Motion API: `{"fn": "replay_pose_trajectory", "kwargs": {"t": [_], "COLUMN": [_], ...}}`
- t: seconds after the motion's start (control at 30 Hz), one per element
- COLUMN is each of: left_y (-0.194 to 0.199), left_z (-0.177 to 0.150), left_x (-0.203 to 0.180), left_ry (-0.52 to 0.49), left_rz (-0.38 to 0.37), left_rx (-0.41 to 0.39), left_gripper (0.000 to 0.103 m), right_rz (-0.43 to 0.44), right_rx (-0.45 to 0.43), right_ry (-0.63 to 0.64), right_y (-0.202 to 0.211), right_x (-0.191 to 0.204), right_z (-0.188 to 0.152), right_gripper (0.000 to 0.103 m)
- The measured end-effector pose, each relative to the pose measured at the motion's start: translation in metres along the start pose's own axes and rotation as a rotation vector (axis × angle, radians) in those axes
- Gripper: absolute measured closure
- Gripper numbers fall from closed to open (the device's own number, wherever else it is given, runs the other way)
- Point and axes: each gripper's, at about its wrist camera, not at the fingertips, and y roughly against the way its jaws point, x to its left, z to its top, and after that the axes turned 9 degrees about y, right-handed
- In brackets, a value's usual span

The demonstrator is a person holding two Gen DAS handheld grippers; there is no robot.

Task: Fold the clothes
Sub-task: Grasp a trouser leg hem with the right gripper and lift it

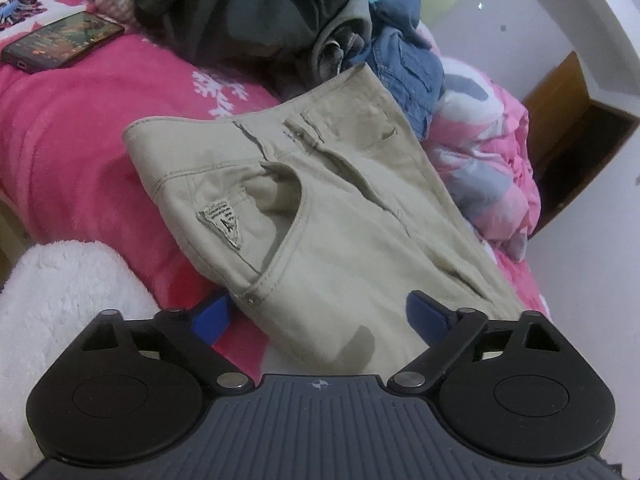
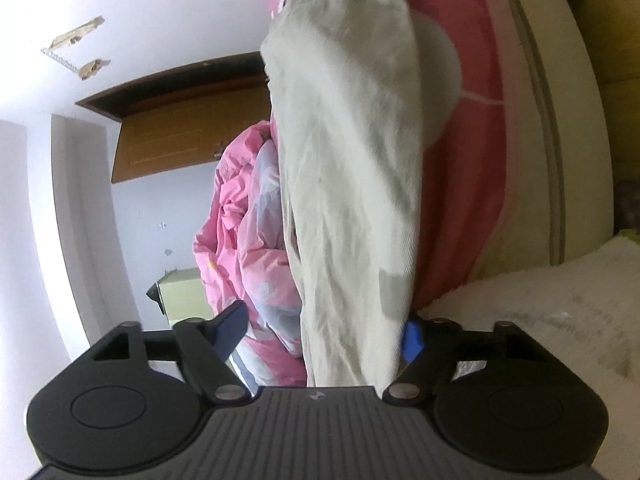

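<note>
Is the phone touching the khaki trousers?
Apart. The left wrist view shows the phone lying clear of the khaki trousers, with pink blanket between.

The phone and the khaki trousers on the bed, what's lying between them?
In the left wrist view, only bare pink blanket with a white snowflake print lies between the phone and the khaki trousers.

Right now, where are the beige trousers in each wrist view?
Left wrist: beige trousers fill the centre, waistband up-left, running down between the open jaws.
Right wrist: beige trousers run as a tall band from top centre to the jaws.
Shared landmark: the pink-and-white quilt beside them.
</note>
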Motion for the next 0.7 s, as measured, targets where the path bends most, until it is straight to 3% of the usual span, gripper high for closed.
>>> {"fn": "replay_pose_trajectory", "kwargs": {"t": [0.2, 0.43, 0.53, 0.63, 0.7], "left_y": [0.001, -0.001, 0.000, 0.010, 0.016], "left_z": [0.004, 0.001, -0.001, 0.002, 0.003], "left_x": [0.010, 0.012, 0.013, 0.015, 0.018], "left_ry": [0.057, 0.080, 0.104, 0.136, 0.156], "left_rz": [-0.005, -0.012, -0.024, -0.083, -0.129], "left_rx": [0.001, 0.038, 0.029, -0.024, -0.054], "left_gripper": [0.032, 0.028, 0.030, 0.039, 0.041], "right_rz": [-0.050, -0.022, 0.002, 0.038, 0.067], "right_rx": [0.028, 0.056, 0.058, 0.052, 0.047], "right_ry": [0.006, 0.019, 0.032, 0.051, 0.068], "right_y": [-0.006, -0.005, -0.006, -0.005, -0.003], "right_x": [0.000, 0.001, 0.007, 0.011, 0.015], "right_z": [-0.005, -0.016, -0.013, -0.014, -0.015], "right_gripper": [0.050, 0.055, 0.063, 0.070, 0.074]}}
